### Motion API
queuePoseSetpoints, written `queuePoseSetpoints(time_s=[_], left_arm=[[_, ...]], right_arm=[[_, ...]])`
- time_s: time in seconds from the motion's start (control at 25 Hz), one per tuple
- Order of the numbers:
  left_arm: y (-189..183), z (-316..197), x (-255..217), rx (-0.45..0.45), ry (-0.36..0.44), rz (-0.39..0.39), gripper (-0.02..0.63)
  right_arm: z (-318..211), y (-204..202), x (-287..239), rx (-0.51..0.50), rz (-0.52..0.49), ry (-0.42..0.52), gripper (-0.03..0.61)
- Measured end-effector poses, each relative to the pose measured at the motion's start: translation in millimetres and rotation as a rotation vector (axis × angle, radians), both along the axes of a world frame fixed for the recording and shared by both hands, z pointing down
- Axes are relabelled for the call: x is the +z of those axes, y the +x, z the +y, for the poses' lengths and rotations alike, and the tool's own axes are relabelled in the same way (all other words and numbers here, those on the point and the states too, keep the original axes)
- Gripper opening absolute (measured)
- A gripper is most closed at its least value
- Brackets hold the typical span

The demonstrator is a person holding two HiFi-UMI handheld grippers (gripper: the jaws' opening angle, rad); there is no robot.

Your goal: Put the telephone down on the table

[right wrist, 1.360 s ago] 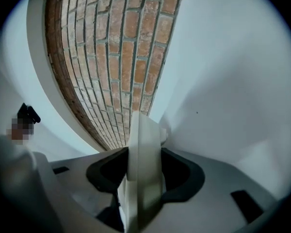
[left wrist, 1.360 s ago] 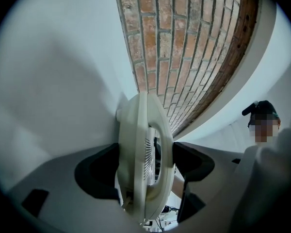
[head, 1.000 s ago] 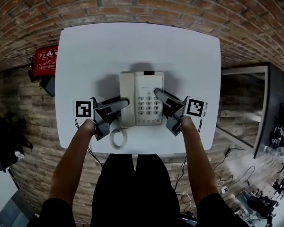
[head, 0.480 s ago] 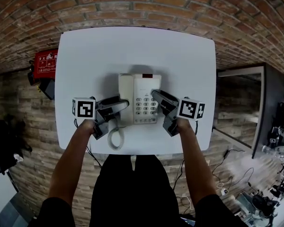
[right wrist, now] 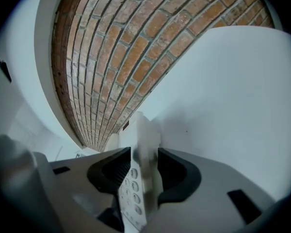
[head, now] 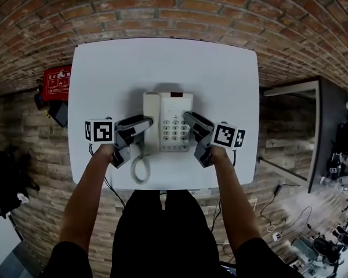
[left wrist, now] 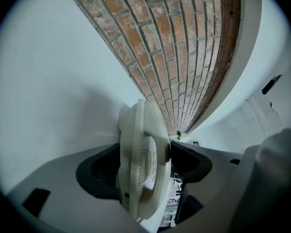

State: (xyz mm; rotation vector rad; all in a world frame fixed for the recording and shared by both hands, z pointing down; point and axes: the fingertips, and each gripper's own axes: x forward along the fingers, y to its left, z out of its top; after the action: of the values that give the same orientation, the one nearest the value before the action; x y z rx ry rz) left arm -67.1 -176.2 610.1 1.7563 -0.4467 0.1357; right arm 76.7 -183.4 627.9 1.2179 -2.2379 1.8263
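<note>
A cream push-button telephone (head: 168, 123) with its handset on the left sits in the middle of the white table (head: 162, 68). Its coiled cord (head: 140, 168) hangs toward the near edge. My left gripper (head: 144, 122) reaches in from the left. Its jaws have just been closing and now press on the handset side of the telephone (left wrist: 143, 164). My right gripper (head: 189, 119) comes in from the right. Its jaws have also just been closing, with the keypad edge of the telephone (right wrist: 141, 161) clamped between the dark pads. Whether the base touches the table I cannot tell.
A brick wall runs behind the table's far edge. A red box (head: 57, 78) stands on the floor at the table's left. A dark cabinet (head: 301, 126) stands to the right. Cables lie on the floor near my right leg.
Both pairs of jaws have narrowed onto the telephone's two sides. Both grippers have rolled a little and otherwise kept their places.
</note>
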Motion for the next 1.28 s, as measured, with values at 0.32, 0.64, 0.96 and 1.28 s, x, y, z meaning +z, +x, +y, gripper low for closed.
queuePoseSetpoints(time_s=[0.32,0.64,0.96,1.28], left_arm=[[-23,9,-10,-0.047,0.066,-0.11,0.322],[-20,33,-68,-0.158,0.246,-0.188,0.154],[-7,72,-119,-0.262,0.383,-0.215,0.014],[2,111,-138,-0.259,0.5,-0.29,0.012]], right_arm=[[21,20,-27,-0.023,0.062,0.065,0.183],[67,18,-76,-0.105,0.12,0.221,0.035],[100,29,-133,-0.12,0.134,0.395,0.021],[133,48,-167,-0.155,0.208,0.514,0.021]])
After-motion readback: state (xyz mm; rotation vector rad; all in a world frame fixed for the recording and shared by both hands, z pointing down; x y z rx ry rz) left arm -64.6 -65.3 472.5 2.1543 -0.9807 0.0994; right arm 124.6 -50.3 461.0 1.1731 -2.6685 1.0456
